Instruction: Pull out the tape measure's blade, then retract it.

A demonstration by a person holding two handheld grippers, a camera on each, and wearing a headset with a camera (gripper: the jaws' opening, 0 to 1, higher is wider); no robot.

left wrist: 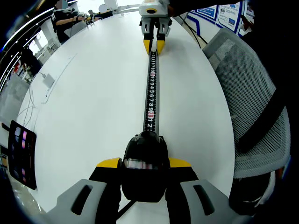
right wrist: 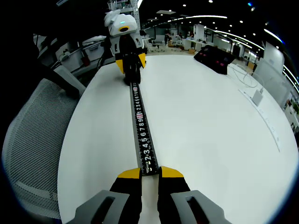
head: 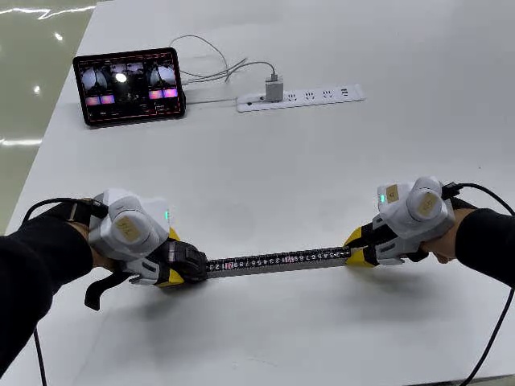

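Observation:
A black tape measure case (head: 183,262) sits low over the white table (head: 322,177), and my left gripper (head: 175,259) is shut on it. In the left gripper view the case (left wrist: 145,161) fills the gap between the yellow-tipped jaws of the left gripper (left wrist: 145,164). The dark blade (head: 278,260) with white numbers runs out straight and level to the right. My right gripper (head: 354,248) is shut on the blade's free end. In the right gripper view the blade (right wrist: 140,126) starts between the jaws of the right gripper (right wrist: 150,173) and runs away to the left gripper (right wrist: 128,60).
A tablet (head: 129,84) stands at the back left of the table, beside a white power strip (head: 302,96) with a charger and cables. A grey mesh chair (left wrist: 247,93) stands off the table's near edge. Black cables trail from both grippers.

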